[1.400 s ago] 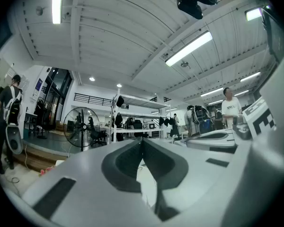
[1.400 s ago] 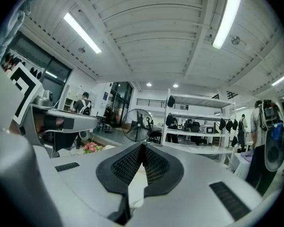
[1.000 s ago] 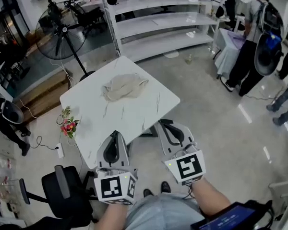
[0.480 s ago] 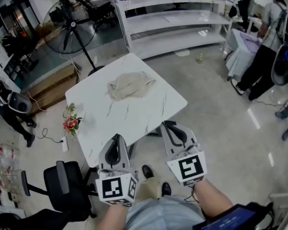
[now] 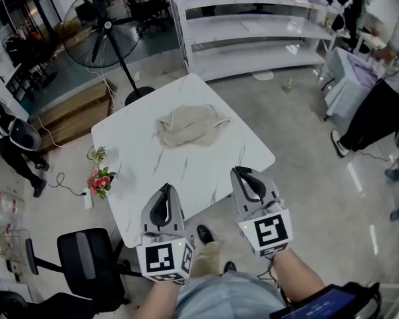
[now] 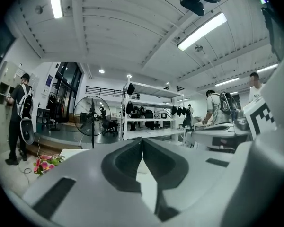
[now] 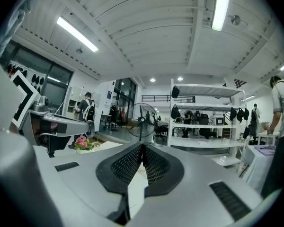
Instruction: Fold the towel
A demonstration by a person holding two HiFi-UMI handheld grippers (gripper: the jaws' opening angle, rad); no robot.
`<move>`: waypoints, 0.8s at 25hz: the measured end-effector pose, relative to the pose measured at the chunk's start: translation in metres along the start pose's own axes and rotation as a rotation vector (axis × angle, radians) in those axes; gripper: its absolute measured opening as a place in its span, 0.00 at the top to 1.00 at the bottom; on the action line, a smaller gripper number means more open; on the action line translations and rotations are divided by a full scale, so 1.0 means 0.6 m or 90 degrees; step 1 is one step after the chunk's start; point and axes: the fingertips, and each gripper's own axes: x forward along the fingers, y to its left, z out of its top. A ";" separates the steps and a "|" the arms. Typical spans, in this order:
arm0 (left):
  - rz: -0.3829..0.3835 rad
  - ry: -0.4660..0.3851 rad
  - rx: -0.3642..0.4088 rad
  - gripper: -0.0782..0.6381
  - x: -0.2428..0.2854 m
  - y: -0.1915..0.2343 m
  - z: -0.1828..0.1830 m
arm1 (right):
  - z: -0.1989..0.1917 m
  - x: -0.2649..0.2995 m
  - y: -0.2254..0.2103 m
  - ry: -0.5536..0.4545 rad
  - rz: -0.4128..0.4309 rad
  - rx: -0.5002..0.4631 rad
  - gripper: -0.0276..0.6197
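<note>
A person holds 2 grey two-jaw grippers level, side by side, tips just over the near edge of a white, marble-veined square table [image 5: 136, 178]. The left gripper [image 5: 165, 190] and the right gripper [image 5: 241, 173] both have jaws pressed together, gripping nothing, probably because neither has reached the cloth. The crumpled beige towel [image 5: 189, 125] lies ahead of both tips, well apart, bunched unevenly and not yet folded.
</note>
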 end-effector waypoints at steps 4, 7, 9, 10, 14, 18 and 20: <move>0.008 0.018 -0.012 0.88 0.076 0.045 -0.016 | -0.021 0.084 -0.020 0.020 0.006 0.000 0.93; 0.010 0.034 -0.013 0.88 0.130 0.083 -0.034 | -0.028 0.152 -0.037 0.028 0.010 -0.003 0.93; 0.011 0.042 -0.014 0.88 0.162 0.108 -0.037 | -0.030 0.195 -0.046 0.031 0.010 -0.004 0.93; 0.013 0.044 -0.016 0.88 0.177 0.121 -0.037 | -0.031 0.216 -0.050 0.034 0.009 -0.005 0.93; 0.020 0.042 -0.028 0.88 0.231 0.172 -0.039 | -0.031 0.295 -0.056 0.041 0.015 -0.016 0.93; 0.022 0.028 -0.044 0.88 0.270 0.212 -0.032 | -0.012 0.361 -0.052 0.040 0.026 -0.016 0.93; 0.015 0.020 -0.052 0.88 0.288 0.225 -0.025 | 0.004 0.389 -0.054 0.034 0.032 -0.025 0.93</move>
